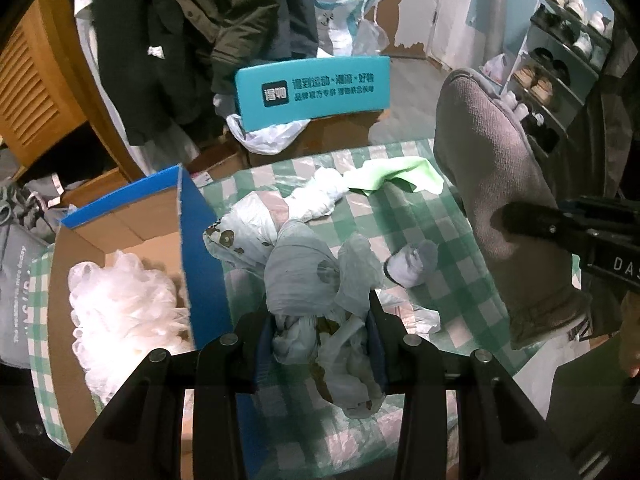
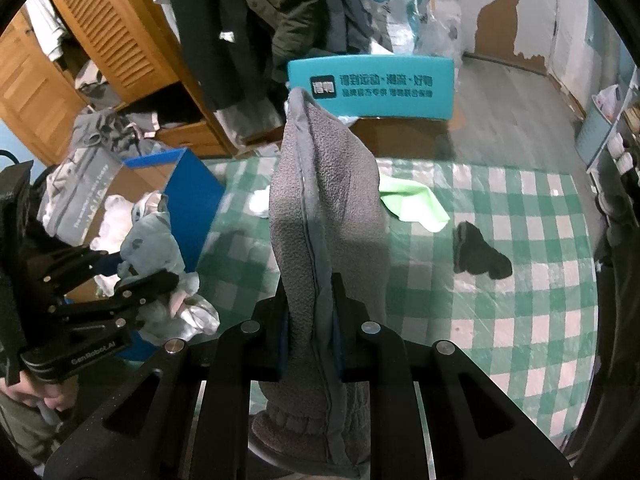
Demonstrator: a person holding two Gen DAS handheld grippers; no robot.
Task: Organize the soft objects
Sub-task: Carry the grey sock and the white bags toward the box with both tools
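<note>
One cardboard box (image 1: pixel 120 232) with blue outer walls sat at the table's nine o'clock edge, open at the top, and held a heap of white crinkled plastic bags (image 1: pixel 116 308); nothing else could be made out inside it. Beyond the table, at twelve o'clock, one teal box (image 1: pixel 316 92) with printed characters stood on the floor beside brown cartons.

Two grippers were at work. The left gripper (image 1: pixel 320 344) had its jaws clamped on a pale blue patterned bundle (image 1: pixel 304 276) of thin cloth or bag material, which trailed forward onto the green-and-white checked tablecloth (image 1: pixel 448 280) just beside the box's blue wall. The right gripper (image 2: pixel 310 332) was closed on a grey fleece slipper (image 2: pixel 320 216), held upright above the cloth with its toe toward twelve o'clock; in the left wrist view the same slipper hung at three o'clock.

Loose on the cloth lay one light green cloth (image 1: pixel 400 176) at one o'clock, one white twisted cloth (image 1: pixel 320 200) touching it, and one small grey-white rolled sock (image 1: pixel 412 264) near the bundle at two o'clock. The right wrist view showed one dark sock (image 2: pixel 478 256) lying alone at three o'clock, well apart from the green cloth.
</note>
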